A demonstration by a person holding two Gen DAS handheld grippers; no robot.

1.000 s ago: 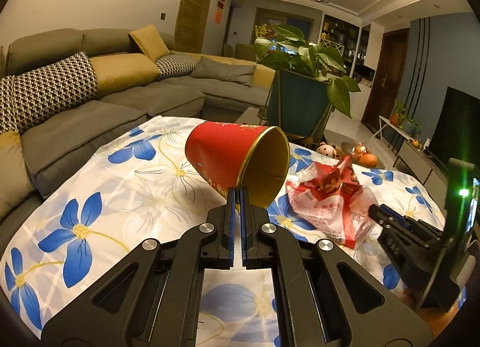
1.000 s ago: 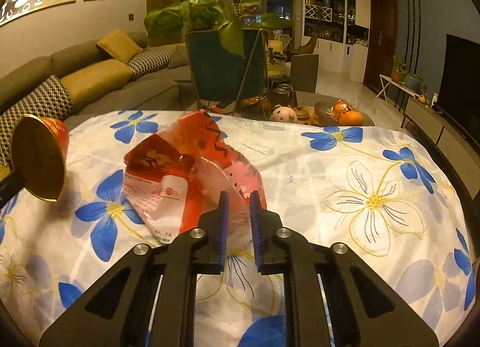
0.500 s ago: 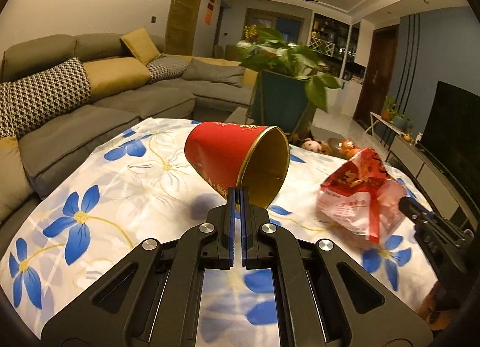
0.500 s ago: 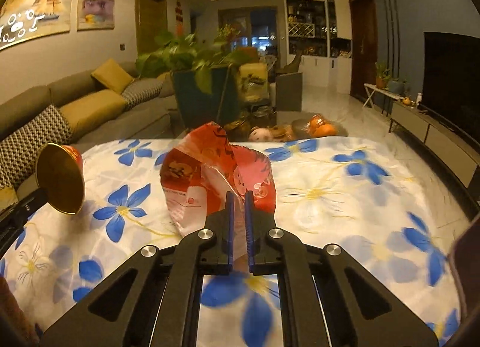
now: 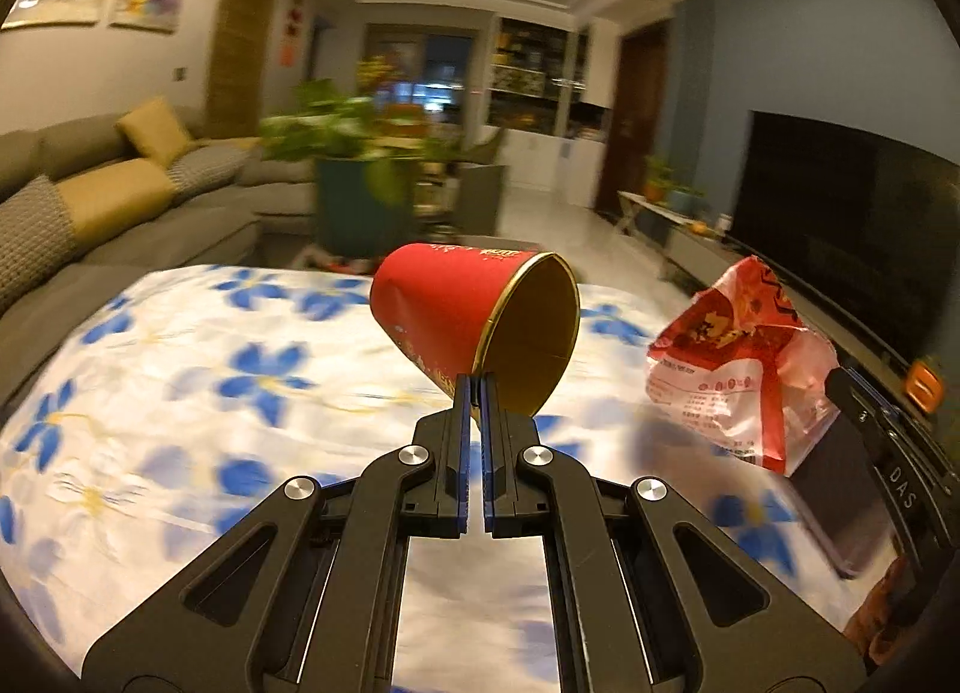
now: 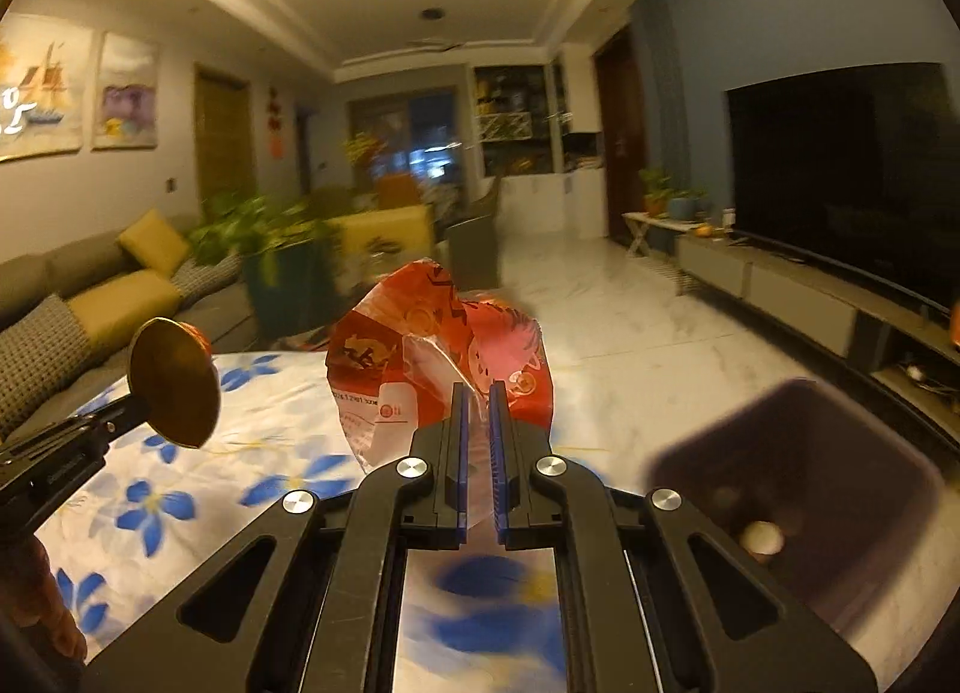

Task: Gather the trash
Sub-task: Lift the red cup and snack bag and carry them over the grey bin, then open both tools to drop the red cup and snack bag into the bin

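Above the flower-printed surface (image 5: 180, 369), the left tool (image 5: 475, 393) pinches the rim of a red paper cup (image 5: 456, 315), its two blue-lined fingers (image 5: 462, 441) pressed nearly together on the lower edge of the mouth. That cup lies tilted on its side in the air, its mouth turned toward 4 o'clock in the left wrist view. It has a glossy red outside with small gold print near the rim, a thin gold lip, and a plain gold-brown lining inside. From the right wrist view the same cup shows at 9 o'clock as a gold oval, mouth-on.

At 3 o'clock in the left view hangs a crumpled snack bag (image 5: 744, 369), red and white with cartoon print and fine text on a white panel. It is held clear of the cloth by the right tool (image 6: 478, 393), whose blue-lined fingers (image 6: 498, 441) are drawn close with clear and white film of the bag caught between them. The bag stands puffed and creased above the fingertips, its torn top pointing toward 12 o'clock.

Low at 4 o'clock in the right view sits a dark purple bin (image 6: 798, 489), blurred, just off the edge of the surface, with a pale round scrap inside. A grey sofa (image 5: 120, 213) with yellow cushions lies at 9 o'clock.
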